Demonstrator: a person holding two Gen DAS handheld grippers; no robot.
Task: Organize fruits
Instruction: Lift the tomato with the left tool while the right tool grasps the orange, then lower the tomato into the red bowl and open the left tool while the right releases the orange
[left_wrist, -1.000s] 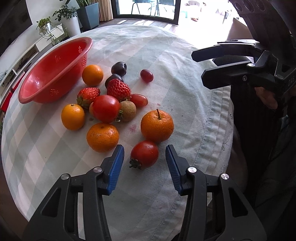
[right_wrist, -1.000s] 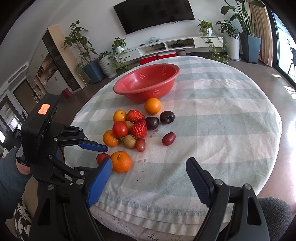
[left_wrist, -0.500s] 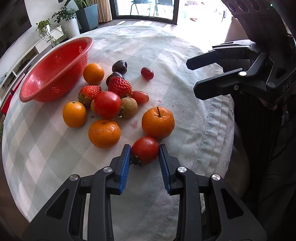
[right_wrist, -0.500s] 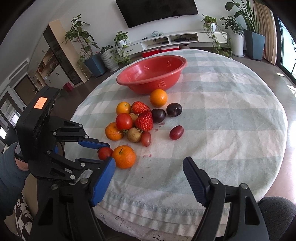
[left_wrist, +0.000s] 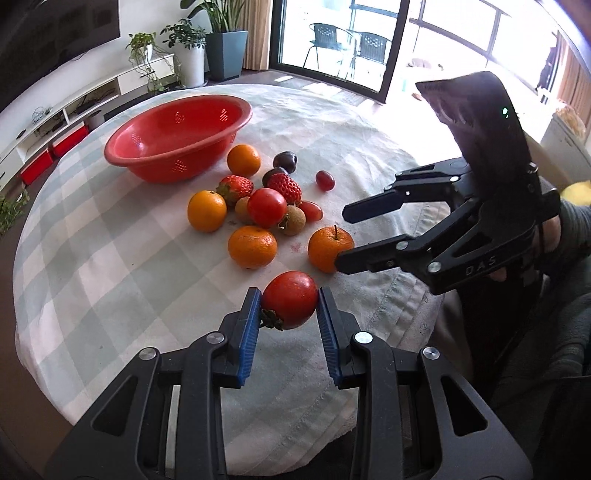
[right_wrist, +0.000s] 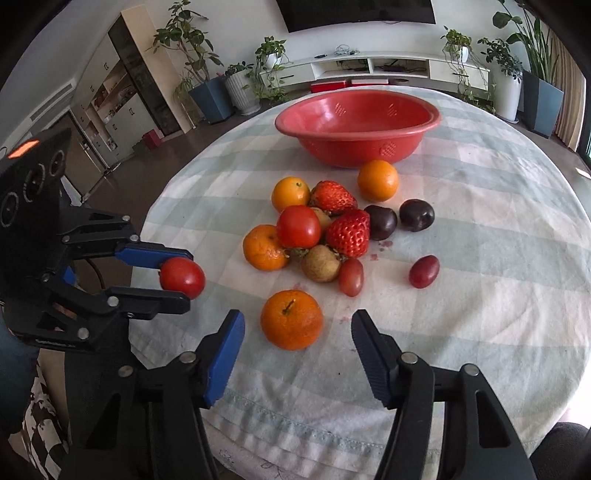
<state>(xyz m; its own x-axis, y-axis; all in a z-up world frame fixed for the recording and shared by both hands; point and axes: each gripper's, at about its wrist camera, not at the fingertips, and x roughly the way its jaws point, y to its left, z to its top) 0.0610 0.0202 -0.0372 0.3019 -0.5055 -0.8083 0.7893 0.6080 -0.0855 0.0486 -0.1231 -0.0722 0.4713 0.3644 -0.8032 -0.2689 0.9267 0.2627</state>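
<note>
My left gripper (left_wrist: 288, 314) is shut on a small red tomato (left_wrist: 290, 298) and holds it a little above the checked tablecloth; the right wrist view shows the same tomato (right_wrist: 182, 277) pinched between its fingers (right_wrist: 155, 256). My right gripper (right_wrist: 295, 343) straddles a stemmed mandarin (right_wrist: 291, 324) near the table's front; its jaws are closing, with gaps left on both sides of the fruit. An empty red colander bowl (right_wrist: 356, 127) stands at the back. Between it and the mandarin lies a heap of oranges, strawberries, a tomato (right_wrist: 298, 226), plums and grapes.
The round table's cloth edge (right_wrist: 295, 424) runs just under both grippers. A lone grape (right_wrist: 424, 271) lies right of the heap. Potted plants and a low white shelf stand behind the table. A person's sleeve (left_wrist: 576, 229) holds the right gripper.
The left gripper closed on the small tomato and lifted it off the cloth. The right gripper moved down and forward to the stemmed mandarin, its jaws narrowing.
</note>
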